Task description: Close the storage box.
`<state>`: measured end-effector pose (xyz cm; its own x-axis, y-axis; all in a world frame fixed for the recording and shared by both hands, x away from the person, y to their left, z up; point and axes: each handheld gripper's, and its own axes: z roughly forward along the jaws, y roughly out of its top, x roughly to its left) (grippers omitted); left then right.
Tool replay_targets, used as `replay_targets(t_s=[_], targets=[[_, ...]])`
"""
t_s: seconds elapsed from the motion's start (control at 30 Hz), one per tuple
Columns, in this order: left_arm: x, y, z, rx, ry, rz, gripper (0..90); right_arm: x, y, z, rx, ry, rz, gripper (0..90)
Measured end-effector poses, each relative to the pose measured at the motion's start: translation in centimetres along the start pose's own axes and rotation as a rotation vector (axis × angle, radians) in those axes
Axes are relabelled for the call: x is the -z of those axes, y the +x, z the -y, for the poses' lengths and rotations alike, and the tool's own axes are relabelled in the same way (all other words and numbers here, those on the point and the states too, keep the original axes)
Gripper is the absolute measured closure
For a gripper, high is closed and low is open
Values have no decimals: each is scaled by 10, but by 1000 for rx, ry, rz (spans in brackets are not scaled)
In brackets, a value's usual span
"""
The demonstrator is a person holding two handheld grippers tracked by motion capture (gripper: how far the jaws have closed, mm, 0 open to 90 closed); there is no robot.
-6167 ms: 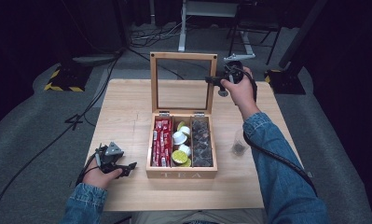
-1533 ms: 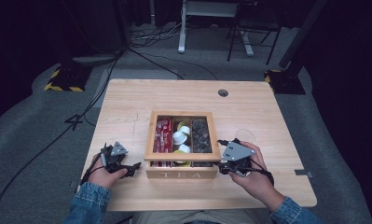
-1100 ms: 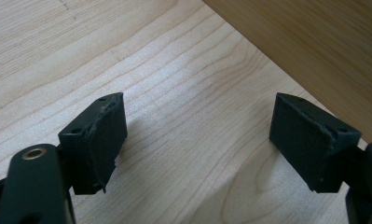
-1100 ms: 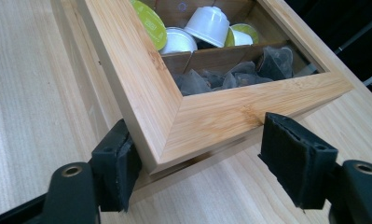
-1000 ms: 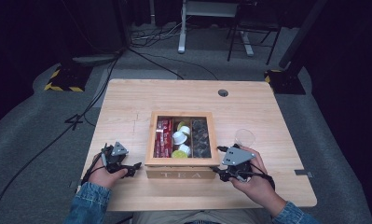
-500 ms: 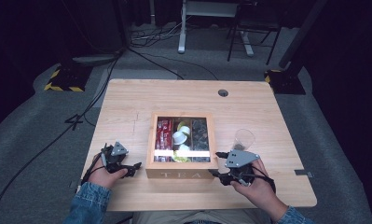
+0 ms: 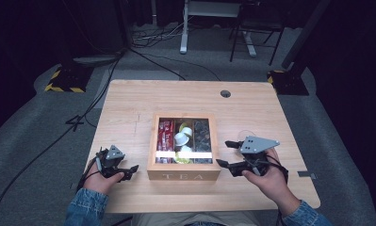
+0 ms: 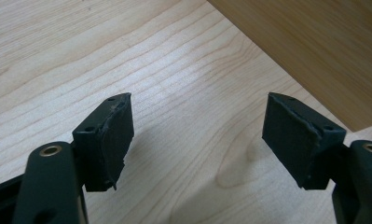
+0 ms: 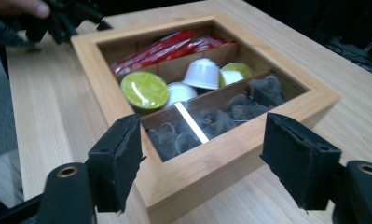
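Honestly, with both the left gripper (image 7: pixel 133 170) and right gripper (image 7: pixel 227 154) gaping and empty, the right jaws could clip the glass-lidded wooden tea box (image 7: pixel 183 175) and shove it.

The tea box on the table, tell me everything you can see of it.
The tea box is light wood, square, lettered TEA in front, its glass-paned lid shut flat. Three compartments show through: red sachets, green and white capsules, dark tea bags. It sits on the table, near the front edge, between both grippers; nothing grips it.
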<state>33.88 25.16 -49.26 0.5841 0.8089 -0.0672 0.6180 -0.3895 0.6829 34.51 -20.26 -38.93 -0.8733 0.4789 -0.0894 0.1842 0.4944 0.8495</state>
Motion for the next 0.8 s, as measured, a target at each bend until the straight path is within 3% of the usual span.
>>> replay_targets(t_s=[0.13, 0.2, 0.3, 0.4, 0.57, 0.8], targets=[[5, 0, 0, -2, -10, -1, 251, 11, -17, 1, -101, -32, -5, 224], [6, 0, 1, -4, -13, -1, 247, 17, -25, 2, -125, -43, 5, 201], [9, -1, 2, -4, -13, -3, 242, 22, -31, 4, -137, -39, 13, 168], [11, -1, 2, -2, -15, -6, 231, 36, -45, 9, -155, -35, 50, 156], [13, 0, 3, -5, -10, -11, 220, 50, -57, 15, -164, -23, 92, 156], [12, 5, 2, -18, 0, -15, 198, 72, -80, 37, -196, 43, 162, 157]])
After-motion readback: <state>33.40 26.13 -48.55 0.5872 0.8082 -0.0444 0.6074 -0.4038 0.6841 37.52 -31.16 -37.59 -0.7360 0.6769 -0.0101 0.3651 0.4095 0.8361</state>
